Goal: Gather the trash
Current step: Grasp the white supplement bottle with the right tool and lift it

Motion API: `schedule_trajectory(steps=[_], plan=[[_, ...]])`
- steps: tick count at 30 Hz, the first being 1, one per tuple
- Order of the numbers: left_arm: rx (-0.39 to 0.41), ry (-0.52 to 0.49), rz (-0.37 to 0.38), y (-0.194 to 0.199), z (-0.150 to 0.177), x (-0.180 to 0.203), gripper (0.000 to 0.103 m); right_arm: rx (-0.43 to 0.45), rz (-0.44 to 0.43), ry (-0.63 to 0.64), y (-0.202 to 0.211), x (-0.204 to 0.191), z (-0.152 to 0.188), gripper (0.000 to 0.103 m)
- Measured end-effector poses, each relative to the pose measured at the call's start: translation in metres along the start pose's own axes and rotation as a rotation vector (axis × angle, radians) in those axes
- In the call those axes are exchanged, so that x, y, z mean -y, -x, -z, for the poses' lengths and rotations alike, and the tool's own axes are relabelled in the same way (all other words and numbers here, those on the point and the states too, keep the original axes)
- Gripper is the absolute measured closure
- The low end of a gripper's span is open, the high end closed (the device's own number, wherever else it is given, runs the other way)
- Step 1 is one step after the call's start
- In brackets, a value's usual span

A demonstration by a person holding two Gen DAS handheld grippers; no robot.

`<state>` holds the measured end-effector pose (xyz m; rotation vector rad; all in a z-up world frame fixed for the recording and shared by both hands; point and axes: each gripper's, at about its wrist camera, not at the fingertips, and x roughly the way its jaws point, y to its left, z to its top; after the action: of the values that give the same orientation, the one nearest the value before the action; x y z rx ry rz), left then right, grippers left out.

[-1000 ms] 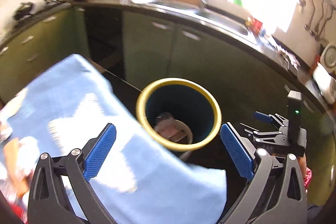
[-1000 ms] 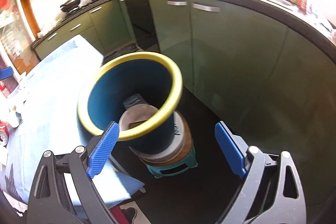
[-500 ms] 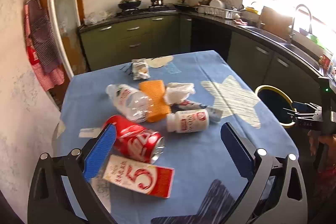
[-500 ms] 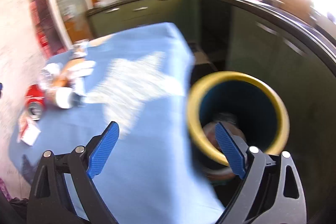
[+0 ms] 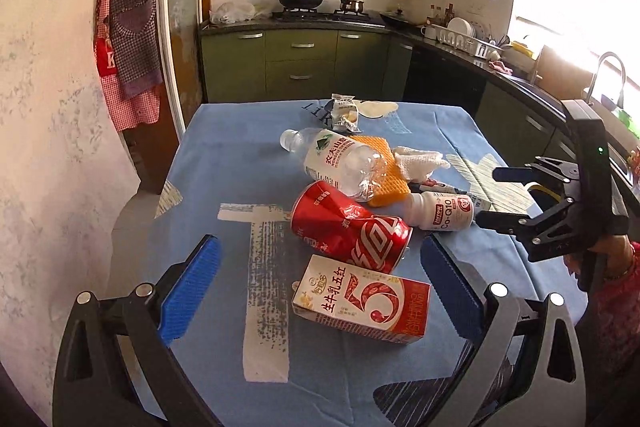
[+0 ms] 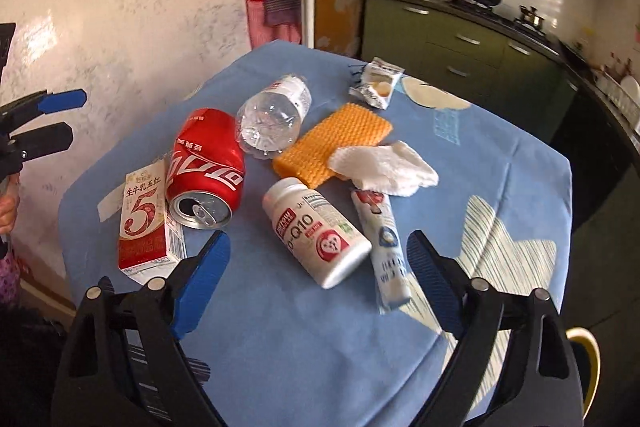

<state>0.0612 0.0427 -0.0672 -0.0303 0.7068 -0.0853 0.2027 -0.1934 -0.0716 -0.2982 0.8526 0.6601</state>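
Observation:
Trash lies on the blue tablecloth point(image 5: 224, 163): a red-and-white milk carton point(image 5: 362, 301), a dented red cola can point(image 5: 350, 227), a clear water bottle point(image 5: 338, 161), an orange sponge point(image 5: 390, 169), a crumpled tissue point(image 5: 420, 159), a white Co-Q10 bottle point(image 5: 442, 211) and a snack wrapper point(image 5: 344, 111). My left gripper point(image 5: 320, 291) is open and empty, just short of the carton. My right gripper point(image 6: 318, 279) is open and empty, hovering at the Co-Q10 bottle point(image 6: 316, 231), beside a white tube point(image 6: 386, 251). The can point(image 6: 204, 167) and carton point(image 6: 146, 219) lie to its left.
The yellow rim of the bin point(image 6: 584, 359) shows below the table's right edge. Green kitchen cabinets point(image 5: 300, 67) and a stove stand behind the table. A white wall point(image 5: 52, 147) with hanging aprons point(image 5: 128, 39) is at left. The right gripper also shows at the left wrist view's right edge point(image 5: 516, 195).
Both grippers swung away from the yellow-rimmed bin back to the table. They now hang over the pile of trash, closer than half a second ago. Both stayed open.

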Motion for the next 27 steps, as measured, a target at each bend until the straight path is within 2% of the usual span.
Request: schedule_trajectory(steps=[4, 8, 11, 15, 21, 27], plan=[[-0.011, 0.025, -0.008, -0.006, 0.003, -0.010, 0.005, -0.086, -0.073, 0.065, -0.030, 0.002, -0.018, 0.028], [-0.013, 0.040, -0.021, -0.006, 0.003, -0.017, 0.005, -0.177, -0.075, 0.121, -0.058, 0.006, -0.023, 0.035], [-0.009, 0.044, -0.030, -0.004, 0.002, -0.021, 0.005, -0.213, -0.115, 0.125, -0.067, 0.010, -0.020, 0.039], [-0.006, 0.060, -0.042, -0.004, 0.001, -0.028, 0.005, -0.240, -0.125, 0.147, -0.074, 0.006, -0.014, 0.047], [-0.022, 0.064, -0.054, -0.010, 0.002, -0.030, 0.005, -0.209, -0.130, 0.090, -0.072, 0.008, -0.008, 0.058], [-0.016, 0.056, -0.052, -0.008, 0.002, -0.027, 0.005, -0.142, -0.141, -0.008, -0.042, 0.012, 0.006, 0.058]])
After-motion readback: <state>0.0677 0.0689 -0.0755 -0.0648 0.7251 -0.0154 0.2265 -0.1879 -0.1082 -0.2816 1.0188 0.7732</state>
